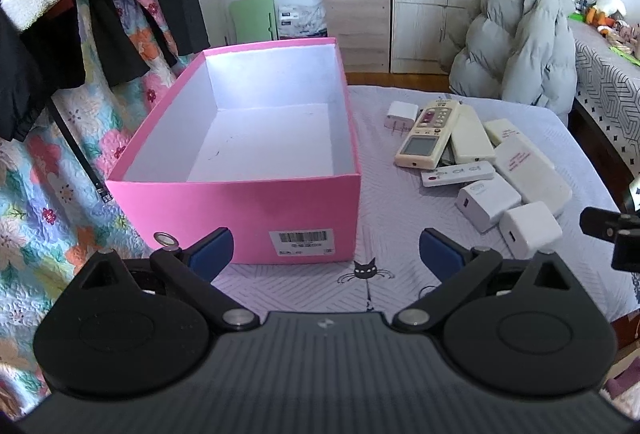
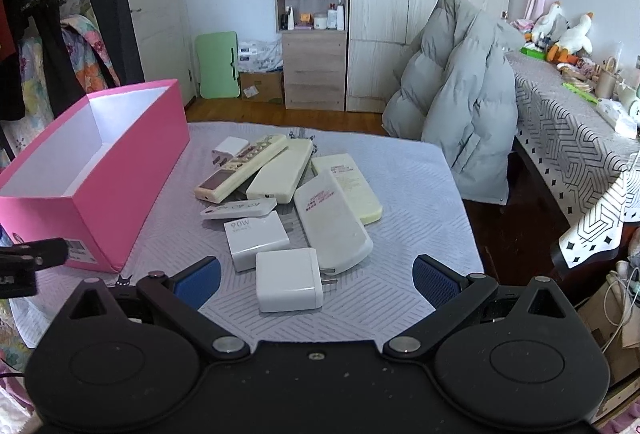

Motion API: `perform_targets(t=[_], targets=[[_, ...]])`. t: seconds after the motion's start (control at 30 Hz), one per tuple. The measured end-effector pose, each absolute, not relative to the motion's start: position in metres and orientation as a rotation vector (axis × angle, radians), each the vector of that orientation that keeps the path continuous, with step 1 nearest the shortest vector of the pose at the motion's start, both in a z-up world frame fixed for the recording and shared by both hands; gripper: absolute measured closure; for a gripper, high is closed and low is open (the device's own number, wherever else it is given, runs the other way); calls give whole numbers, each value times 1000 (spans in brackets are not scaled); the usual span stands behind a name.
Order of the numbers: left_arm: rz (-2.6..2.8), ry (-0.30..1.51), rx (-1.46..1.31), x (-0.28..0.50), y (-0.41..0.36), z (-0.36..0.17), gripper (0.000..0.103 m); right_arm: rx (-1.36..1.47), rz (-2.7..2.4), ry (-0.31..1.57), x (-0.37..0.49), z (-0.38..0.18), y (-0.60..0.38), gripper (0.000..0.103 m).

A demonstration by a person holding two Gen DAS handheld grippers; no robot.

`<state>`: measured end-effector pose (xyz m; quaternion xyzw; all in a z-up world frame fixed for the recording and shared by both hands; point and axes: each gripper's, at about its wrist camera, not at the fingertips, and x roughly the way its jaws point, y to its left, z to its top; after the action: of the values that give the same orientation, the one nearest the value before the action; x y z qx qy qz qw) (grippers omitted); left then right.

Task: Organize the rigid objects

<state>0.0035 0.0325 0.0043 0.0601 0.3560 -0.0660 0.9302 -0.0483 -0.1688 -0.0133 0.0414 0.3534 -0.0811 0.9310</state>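
Left wrist view: the left gripper point(image 1: 326, 248) hangs low over the table cover point(image 1: 400, 294) with its jaws spread wide and nothing between them. Just ahead stands the pink box point(image 1: 240, 209), lid off, its white inside bare. To the right of the box lies a loose pile: a remote with a screen point(image 1: 428, 135), other pale remotes, and white chargers, the nearest charger point(image 1: 530, 230) close to the right finger. The tip of the other gripper shows at the right edge.

Right wrist view: the right gripper point(image 2: 316, 280) is also spread wide and holds nothing. The nearest white charger point(image 2: 289, 280) sits flat between its blue pads point(image 2: 200, 282), prongs pointing right, apparently touching neither pad. Behind it lie a second charger marked 90W point(image 2: 256, 236), a slim white remote point(image 2: 240, 209) and the larger remotes, some overlapping. The box point(image 2: 92, 177) stands well apart to the left.

Judgement: sorting is not yet begun; nothing is in the box. First pick is in hand. Next move calls for lowering the right gripper around the nearest charger, closing on its flat sides, then carrying it left over the box rim.
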Motion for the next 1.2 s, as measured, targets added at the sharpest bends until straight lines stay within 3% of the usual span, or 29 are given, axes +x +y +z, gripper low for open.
perform_targets(t=[0.47,0.67,0.8,1.1,1.2], targets=[[-284,747,197,36,38,22,3,143,25,773,-9,-21,-187,0],[-280,654,160,70,69,54,3,207,157,570,3,-21,-214,0],[-131,595,264,101,80,57,3,99,153,612,30,-24,-217,0],[59,713,291,183,122,34,4,176,173,747,82,-37,-237,0],[63,762,293,205,134,22,13,164,159,770,89,-42,-241,0]])
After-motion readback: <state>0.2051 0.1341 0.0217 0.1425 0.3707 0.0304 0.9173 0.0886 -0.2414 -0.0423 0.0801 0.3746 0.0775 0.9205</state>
